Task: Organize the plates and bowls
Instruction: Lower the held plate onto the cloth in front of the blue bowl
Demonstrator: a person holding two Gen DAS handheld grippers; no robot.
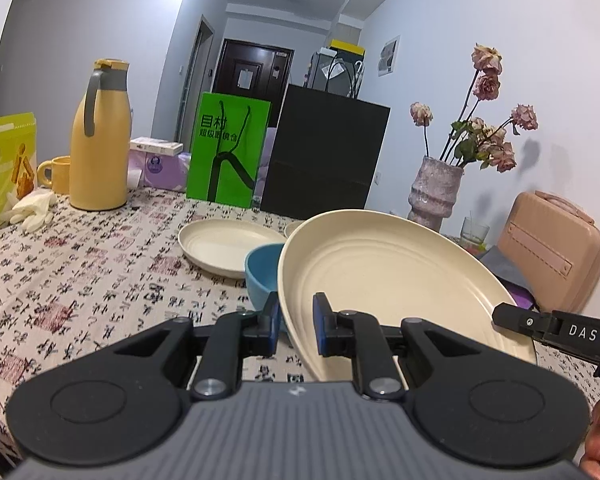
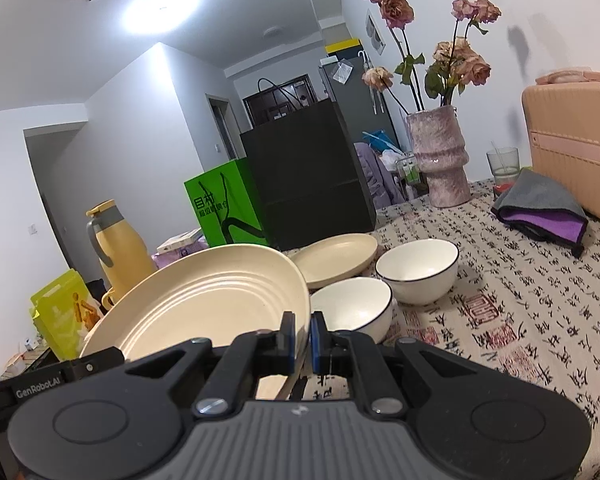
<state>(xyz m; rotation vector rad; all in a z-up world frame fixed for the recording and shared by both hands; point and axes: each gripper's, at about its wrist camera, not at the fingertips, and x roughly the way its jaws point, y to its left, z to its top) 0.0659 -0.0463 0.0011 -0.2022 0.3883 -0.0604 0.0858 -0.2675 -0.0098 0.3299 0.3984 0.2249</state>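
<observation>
- Currently I see both tongs on one big cream plate [image 1: 384,272], lifted and tilted above the table [image 1: 80,280].
- Left tongs [image 1: 297,322] pinching its near rim; right tongs [image 2: 302,336] clamped on the opposite rim.
- Second cream plate [image 2: 336,258] flat on the table behind.
- Blue bowl [image 1: 262,272] just beside the held plate.
- Two white black-rimmed bowls [image 2: 418,270] near, right side.

hidden: blue bowl [image 1: 262,276] partly behind large plate [image 1: 380,272] | green box [image 1: 4,168] edge-cut, print perhaps unreadable
</observation>
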